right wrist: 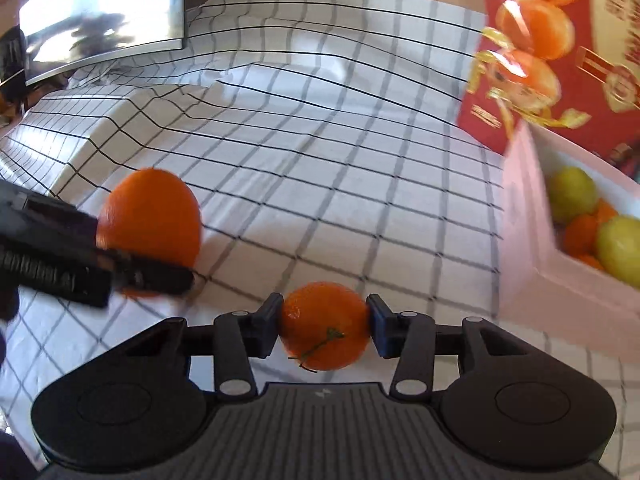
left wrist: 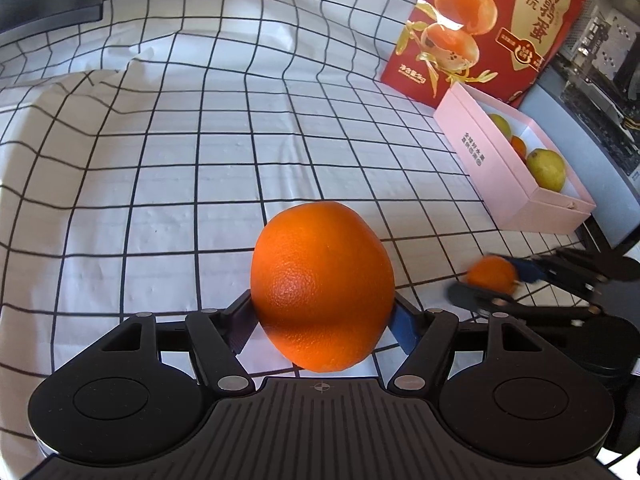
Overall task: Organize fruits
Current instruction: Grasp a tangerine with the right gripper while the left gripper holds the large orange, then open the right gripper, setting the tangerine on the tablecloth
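Both fruits gripped, pink box [left wrist: 516, 184] next.
Your left gripper [left wrist: 322, 320] clamps the big orange [left wrist: 322, 292], your right gripper [right wrist: 324, 326] the small mandarin [right wrist: 324, 326]; lift clear of the box wall and lower gently.

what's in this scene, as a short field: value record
surface: white cloth with black grid
left gripper: shut on large orange
right gripper: shut on small orange with a stem
pink box: open, at right, holds yellow-green fruits and oranges
red carton: stands behind the pink box
screen: at far left
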